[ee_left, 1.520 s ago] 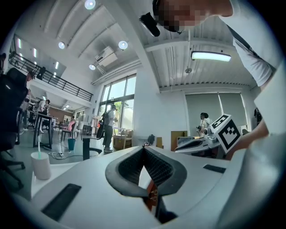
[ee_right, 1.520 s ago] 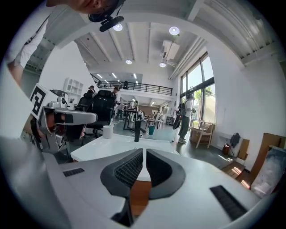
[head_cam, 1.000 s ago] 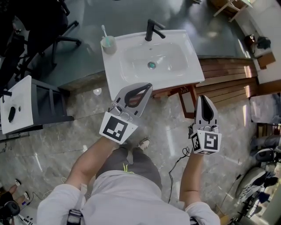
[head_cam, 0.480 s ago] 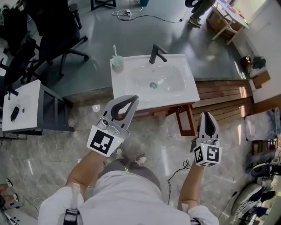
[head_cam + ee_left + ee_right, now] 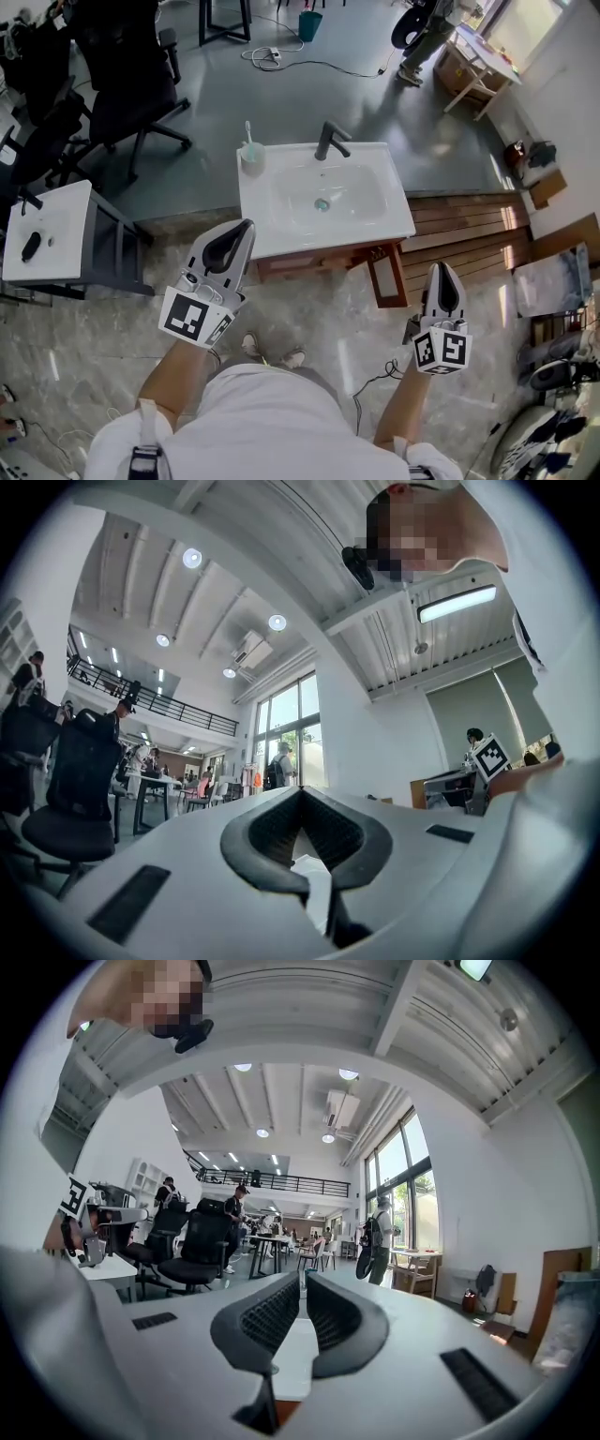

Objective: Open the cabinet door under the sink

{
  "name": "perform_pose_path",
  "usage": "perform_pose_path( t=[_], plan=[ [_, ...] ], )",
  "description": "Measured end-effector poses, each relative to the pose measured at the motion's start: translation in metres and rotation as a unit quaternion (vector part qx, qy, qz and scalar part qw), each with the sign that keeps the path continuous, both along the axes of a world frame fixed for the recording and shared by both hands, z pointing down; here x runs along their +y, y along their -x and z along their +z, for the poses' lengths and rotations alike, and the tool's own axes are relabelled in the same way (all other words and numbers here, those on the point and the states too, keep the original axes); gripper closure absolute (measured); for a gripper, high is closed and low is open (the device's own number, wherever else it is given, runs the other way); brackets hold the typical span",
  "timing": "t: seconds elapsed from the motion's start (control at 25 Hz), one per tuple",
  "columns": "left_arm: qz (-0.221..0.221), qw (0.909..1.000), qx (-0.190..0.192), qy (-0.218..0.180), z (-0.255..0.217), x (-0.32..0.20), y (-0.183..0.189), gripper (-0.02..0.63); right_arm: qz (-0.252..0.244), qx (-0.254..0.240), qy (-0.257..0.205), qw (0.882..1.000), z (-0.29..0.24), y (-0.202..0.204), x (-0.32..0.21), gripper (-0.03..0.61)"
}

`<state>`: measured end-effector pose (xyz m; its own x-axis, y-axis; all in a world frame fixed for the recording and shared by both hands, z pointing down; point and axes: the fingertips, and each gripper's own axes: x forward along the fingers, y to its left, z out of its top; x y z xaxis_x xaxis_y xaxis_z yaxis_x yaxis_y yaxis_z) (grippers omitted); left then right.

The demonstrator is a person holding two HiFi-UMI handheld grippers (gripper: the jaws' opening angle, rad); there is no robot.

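Note:
The white sink (image 5: pixel 323 197) with a black faucet (image 5: pixel 330 141) sits on a low wooden cabinet (image 5: pixel 314 257). At the cabinet's right front corner its wooden door (image 5: pixel 387 275) stands swung outward. My left gripper (image 5: pixel 246 225) hovers shut at the sink's front left corner, holding nothing. My right gripper (image 5: pixel 442 269) is shut and empty, right of the door and apart from it. In the left gripper view the left gripper (image 5: pixel 302 791) points up into the room. The right gripper (image 5: pixel 302 1279), in its own view, shows only a thin slit between its pads.
A cup with a toothbrush (image 5: pixel 250 155) stands on the sink's back left corner. A white side table (image 5: pixel 47 230) is at the left, black office chairs (image 5: pixel 122 84) behind it. Wooden decking (image 5: pixel 469 220) lies right of the sink. A cable (image 5: pixel 375 375) runs across the marble floor.
The view has pulled back from the sink. Both grippers have dropped away from it, the left one moving left off the basin's front edge. The door stays swung out.

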<state>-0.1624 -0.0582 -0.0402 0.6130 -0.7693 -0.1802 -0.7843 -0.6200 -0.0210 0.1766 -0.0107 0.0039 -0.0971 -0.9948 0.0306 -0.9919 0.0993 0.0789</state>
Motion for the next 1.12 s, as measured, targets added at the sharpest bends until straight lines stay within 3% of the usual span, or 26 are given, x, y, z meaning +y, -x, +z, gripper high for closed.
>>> perform_pose_path(
  t=[0.32, 0.56, 1.12],
  plan=[
    [-0.029, 0.9994, 0.004, -0.018, -0.026, 0.018, 0.030, 0.601, -0.001, -0.029, -0.016, 0.999, -0.022, 0.003, 0.018, 0.529],
    [-0.041, 0.9988, 0.009, -0.026, -0.034, 0.027, 0.043, 0.601, -0.007, -0.022, -0.031, 0.999, -0.046, 0.005, 0.024, 0.529],
    [-0.027, 0.9996, 0.010, -0.007, -0.019, 0.025, 0.027, 0.601, -0.017, -0.038, -0.031, 0.999, -0.031, 0.027, 0.018, 0.529]
  ],
)
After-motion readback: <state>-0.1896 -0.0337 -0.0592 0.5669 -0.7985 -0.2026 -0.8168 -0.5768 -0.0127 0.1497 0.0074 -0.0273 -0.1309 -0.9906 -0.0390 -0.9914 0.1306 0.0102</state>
